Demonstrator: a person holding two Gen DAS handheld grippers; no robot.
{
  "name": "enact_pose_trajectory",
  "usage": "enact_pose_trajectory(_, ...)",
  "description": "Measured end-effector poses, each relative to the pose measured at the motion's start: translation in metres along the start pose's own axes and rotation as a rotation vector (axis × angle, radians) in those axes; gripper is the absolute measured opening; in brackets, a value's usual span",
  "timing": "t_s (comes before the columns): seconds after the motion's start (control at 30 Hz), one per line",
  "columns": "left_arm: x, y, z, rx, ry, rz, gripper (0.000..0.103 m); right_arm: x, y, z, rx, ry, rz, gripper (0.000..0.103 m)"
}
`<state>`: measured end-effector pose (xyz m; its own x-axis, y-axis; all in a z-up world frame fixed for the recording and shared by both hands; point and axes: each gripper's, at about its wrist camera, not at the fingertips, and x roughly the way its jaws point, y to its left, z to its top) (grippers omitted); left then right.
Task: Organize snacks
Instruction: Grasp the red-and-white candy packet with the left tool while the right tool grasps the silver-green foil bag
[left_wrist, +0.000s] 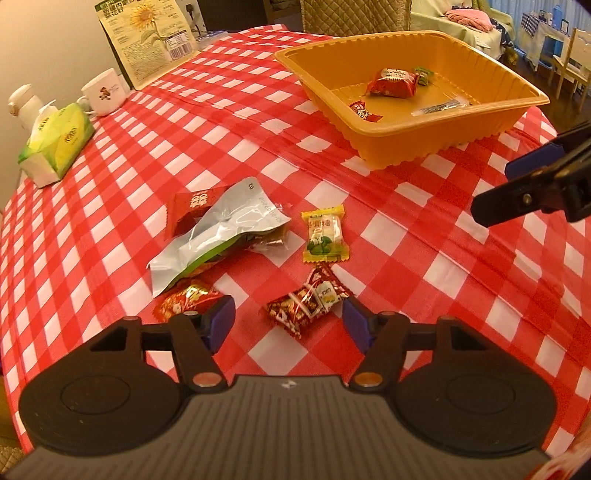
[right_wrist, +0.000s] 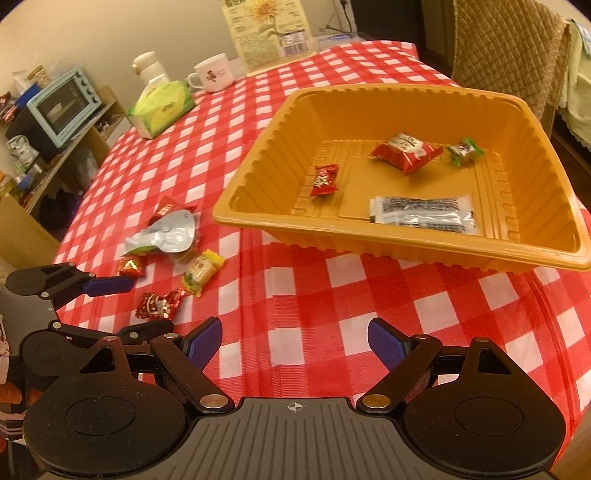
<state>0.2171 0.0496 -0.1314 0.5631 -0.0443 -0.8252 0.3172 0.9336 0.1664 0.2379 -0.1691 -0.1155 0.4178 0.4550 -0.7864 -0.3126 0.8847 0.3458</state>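
Note:
My left gripper (left_wrist: 288, 315) is open and low over the checked cloth, with a red-and-gold candy (left_wrist: 306, 302) lying between its fingers, untouched by the pads. Around it lie a small red candy (left_wrist: 188, 301), a yellow-green candy (left_wrist: 325, 236) and a silver pouch (left_wrist: 218, 236) on top of a red packet (left_wrist: 188, 210). The orange tray (right_wrist: 258, 206) holds a red packet (right_wrist: 406, 151), a green candy (right_wrist: 463, 151), a small red candy (right_wrist: 324, 181) and a black-and-white packet (right_wrist: 421, 214). My right gripper (right_wrist: 295, 332) stands open and empty in front of the tray.
A green tissue box (left_wrist: 55, 144), a white mug (left_wrist: 103, 92), a white bottle (left_wrist: 22, 107) and a sunflower-print bag (left_wrist: 147, 37) stand along the table's far left. A shelf with a toaster oven (right_wrist: 62, 107) is beyond the table's left edge. A quilted chair (right_wrist: 506, 55) is behind the tray.

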Motion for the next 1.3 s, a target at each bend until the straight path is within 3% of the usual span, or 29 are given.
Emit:
enact_pose_trajectory(0.17, 0.004, 0.003, 0.006, -0.003, 0.0, -0.036, 0.053, 0.0, -0.003, 0.001, 0.015, 0.003, -0.016, 0.086)
enact_pose_trajectory(0.47, 0.005, 0.008, 0.006, -0.072, -0.003, -0.123, 0.023, 0.005, 0.005, 0.003, -0.004, 0.009, -0.001, 0.086)
enact_pose_trajectory(0.67, -0.002, 0.02, -0.002, -0.168, 0.002, -0.124, 0.02, 0.011, 0.024, 0.004, -0.085, 0.005, 0.039, 0.086)
enact_pose_trajectory(0.77, -0.014, 0.032, -0.01, -0.232, -0.002, -0.124, 0.019, 0.013, 0.039, 0.006, -0.155, 0.0, 0.073, 0.08)
enact_pose_trajectory(1.3, -0.072, 0.116, -0.06, -0.562, -0.057, 0.022, 0.019, 0.068, 0.129, 0.032, -0.7, -0.07, 0.218, 0.055)
